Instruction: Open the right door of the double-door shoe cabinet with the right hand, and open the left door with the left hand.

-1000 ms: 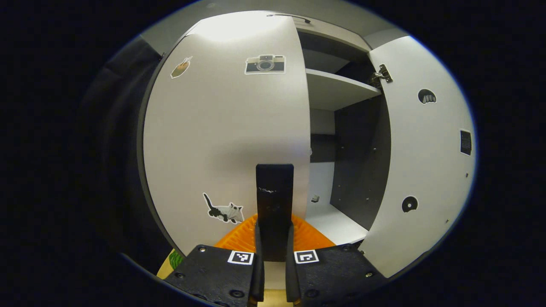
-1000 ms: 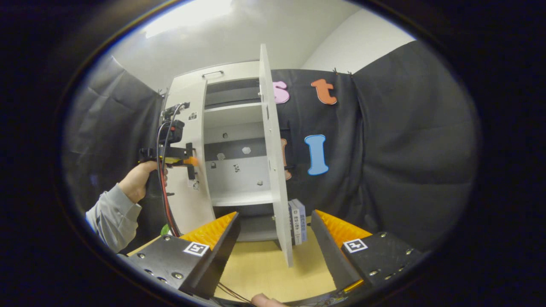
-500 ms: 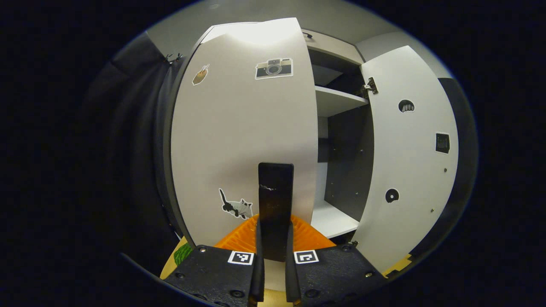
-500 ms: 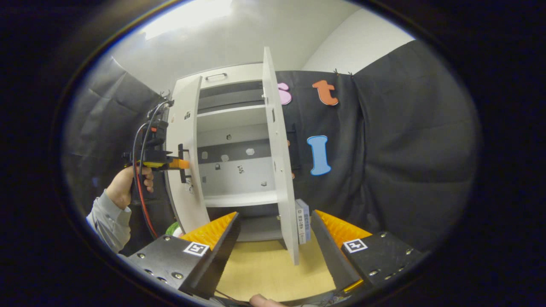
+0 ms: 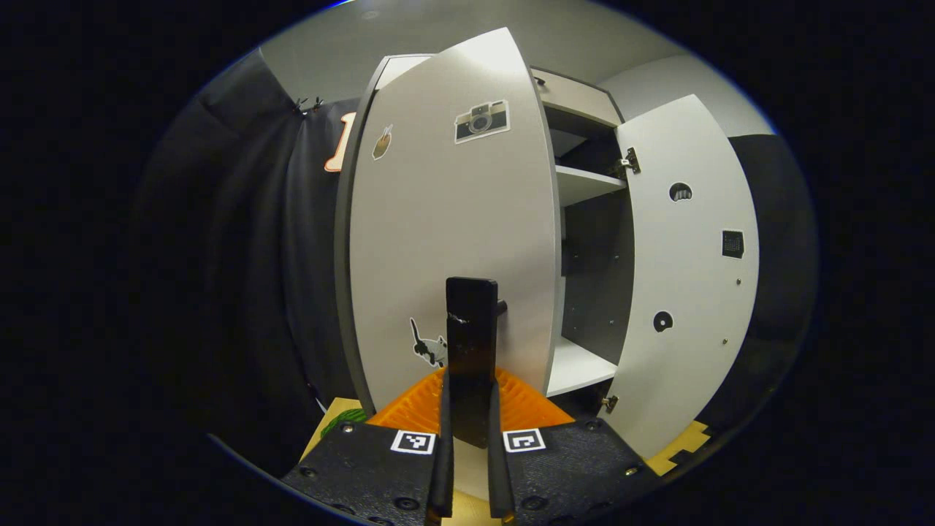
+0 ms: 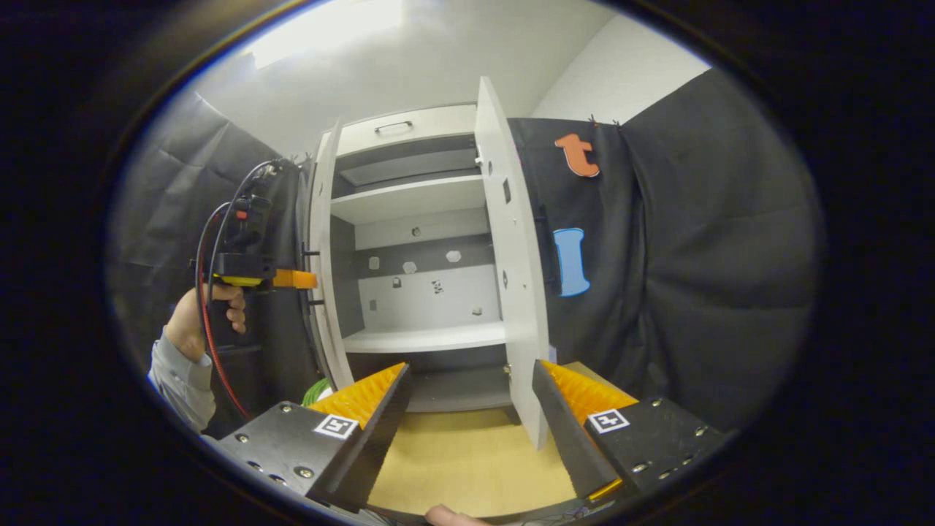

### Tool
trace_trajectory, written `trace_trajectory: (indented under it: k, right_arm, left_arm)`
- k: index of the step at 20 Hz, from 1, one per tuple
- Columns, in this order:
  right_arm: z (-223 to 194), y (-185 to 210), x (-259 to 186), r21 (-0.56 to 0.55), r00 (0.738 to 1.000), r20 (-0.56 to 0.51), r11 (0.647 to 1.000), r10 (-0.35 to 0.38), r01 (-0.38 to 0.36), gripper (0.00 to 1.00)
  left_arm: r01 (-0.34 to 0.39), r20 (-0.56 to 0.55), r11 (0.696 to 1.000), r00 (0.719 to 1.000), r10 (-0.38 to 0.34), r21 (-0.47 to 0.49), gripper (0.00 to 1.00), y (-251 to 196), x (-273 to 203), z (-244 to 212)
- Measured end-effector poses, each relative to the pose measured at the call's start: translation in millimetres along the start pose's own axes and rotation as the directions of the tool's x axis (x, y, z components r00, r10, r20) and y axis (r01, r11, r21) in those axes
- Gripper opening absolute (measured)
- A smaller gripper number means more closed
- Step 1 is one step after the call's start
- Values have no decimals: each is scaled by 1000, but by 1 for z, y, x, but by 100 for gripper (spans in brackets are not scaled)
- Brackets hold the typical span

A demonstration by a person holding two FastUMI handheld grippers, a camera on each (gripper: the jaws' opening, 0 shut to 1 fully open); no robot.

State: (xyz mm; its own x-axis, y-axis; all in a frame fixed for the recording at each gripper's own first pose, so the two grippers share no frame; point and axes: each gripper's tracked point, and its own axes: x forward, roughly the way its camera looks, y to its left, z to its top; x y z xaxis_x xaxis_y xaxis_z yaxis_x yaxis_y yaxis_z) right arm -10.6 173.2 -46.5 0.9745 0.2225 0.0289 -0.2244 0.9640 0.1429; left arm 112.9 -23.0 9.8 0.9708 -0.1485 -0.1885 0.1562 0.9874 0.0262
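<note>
Left gripper view: the left gripper is clamped on the black handle of the left door, swung partway out; the right door is seen wide open.

Right gripper view: the right gripper is held spread apart before the shoe cabinet, gripping nothing.

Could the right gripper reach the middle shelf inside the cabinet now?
Probably yes: the right gripper is open and empty, both doors stand swung out, and nothing visible blocks the middle shelf.
</note>
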Motion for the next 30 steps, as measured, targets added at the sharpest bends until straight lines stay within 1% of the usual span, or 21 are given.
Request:
trace_trajectory:
  k: [1, 2, 3, 6, 7, 12, 14, 16, 18, 20, 25, 30]
  right_arm:
    - [0, 7, -1, -5, 1000, 2, 1000, 9, -9, 100]
    - [2, 11, -2, -10, 1000, 6, 1000, 13, -13, 94]
    - [2, 16, -2, -13, 1000, 9, 1000, 15, -15, 98]
    - [-1, 29, -6, 1, 1000, 7, 1000, 17, -17, 98]
    - [-4, 32, -5, 5, 1000, 2, 1000, 19, -19, 94]
    - [-6, 49, 5, 14, 999, -8, 999, 42, -42, 94]
    - [-5, 58, 6, 8, 999, -6, 999, 50, -50, 100]
    - [-6, 67, 9, -4, 998, -9, 998, 58, -58, 100]
    - [-8, 74, 10, -15, 998, -13, 998, 64, -65, 98]
    - [-10, 81, 9, -20, 997, -16, 997, 70, -70, 98]
    - [-9, 76, 11, -17, 999, -5, 999, 35, -36, 98]
    - [-5, 66, 8, -6, 1000, -1, 1000, 15, -15, 98]
  left_arm:
    - [-8, 2, 1000, 1000, 8, 1, 20, 5, -4, 1]
    - [-13, 5, 1000, 1000, 13, 5, 19, 9, -4, 1]
    - [-16, 6, 1000, 1000, 16, 6, 17, 12, -6, 0]
    - [-35, 10, 999, 999, 35, 7, 14, 25, -11, 0]
    - [-44, 16, 999, 999, 44, 7, 14, 30, -13, 2]
    - [-96, 15, 995, 995, 96, -3, 6, 60, -21, 2]
    - [-112, 16, 994, 994, 112, -12, 3, 70, -22, 1]
    - [-124, 18, 992, 992, 124, -18, 1, 80, -23, 3]
    - [-63, 20, 997, 998, 63, -34, 1, 70, -24, 3]
    - [-45, 19, 999, 999, 45, -4, 1, 74, -23, 1]
    - [-53, 23, 999, 998, 53, -3, 1, 76, -24, 2]
    - [-78, 44, 997, 996, 78, 2, 1, 78, -24, 4]
